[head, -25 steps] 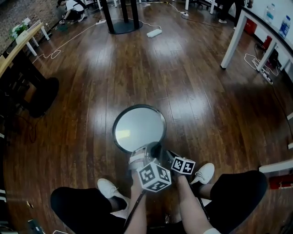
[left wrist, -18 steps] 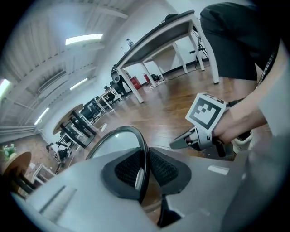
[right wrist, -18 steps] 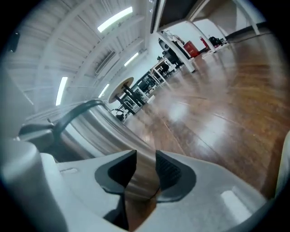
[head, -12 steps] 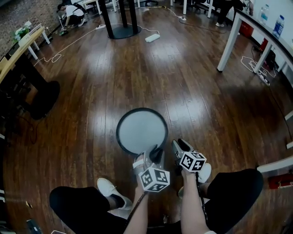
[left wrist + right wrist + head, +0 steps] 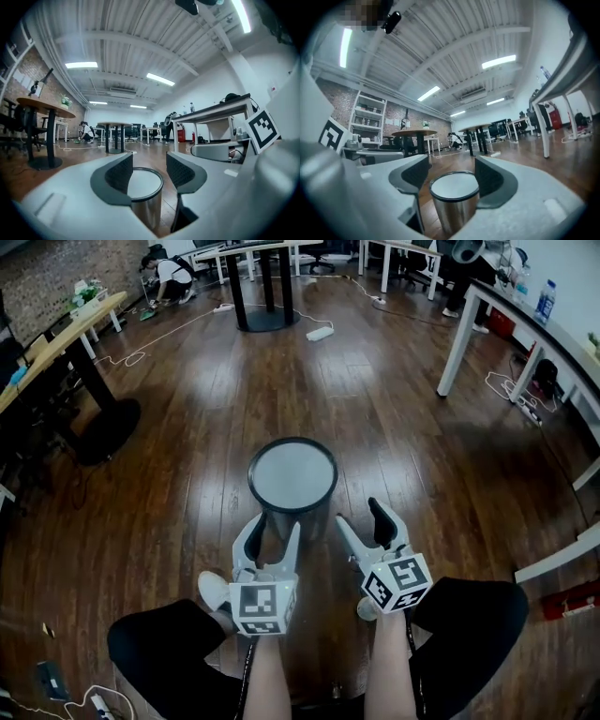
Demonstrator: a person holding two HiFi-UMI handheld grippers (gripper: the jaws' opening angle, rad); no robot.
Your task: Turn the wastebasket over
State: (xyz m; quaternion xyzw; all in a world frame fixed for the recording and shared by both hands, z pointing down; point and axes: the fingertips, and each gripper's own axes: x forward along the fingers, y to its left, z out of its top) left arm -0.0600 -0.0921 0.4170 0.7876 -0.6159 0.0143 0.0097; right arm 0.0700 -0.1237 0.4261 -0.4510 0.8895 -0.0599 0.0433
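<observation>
The wastebasket point(image 5: 292, 482) is a shiny metal cylinder with a black rim and a pale flat top, standing on the wood floor in front of my knees. My left gripper point(image 5: 272, 538) hangs just short of its near side, pointing level. Its jaws are opening and nothing is between them. My right gripper point(image 5: 363, 518) is beside it on the right, jaws also opening and empty. In the left gripper view the wastebasket point(image 5: 146, 206) shows beyond the left gripper point(image 5: 149, 171). In the right gripper view the wastebasket point(image 5: 454, 208) stands past the right gripper point(image 5: 452, 176).
A white table leg point(image 5: 452, 343) stands at the right with cables point(image 5: 511, 390) behind it. A black pedestal table base point(image 5: 261, 315) and a power strip point(image 5: 320, 333) are farther back. A dark round base point(image 5: 108, 427) is at the left. A person point(image 5: 173, 273) crouches far back.
Both grippers were shut at the wastebasket's near rim. They have let go, risen and drawn back towards me, rolled, and their jaws have spread.
</observation>
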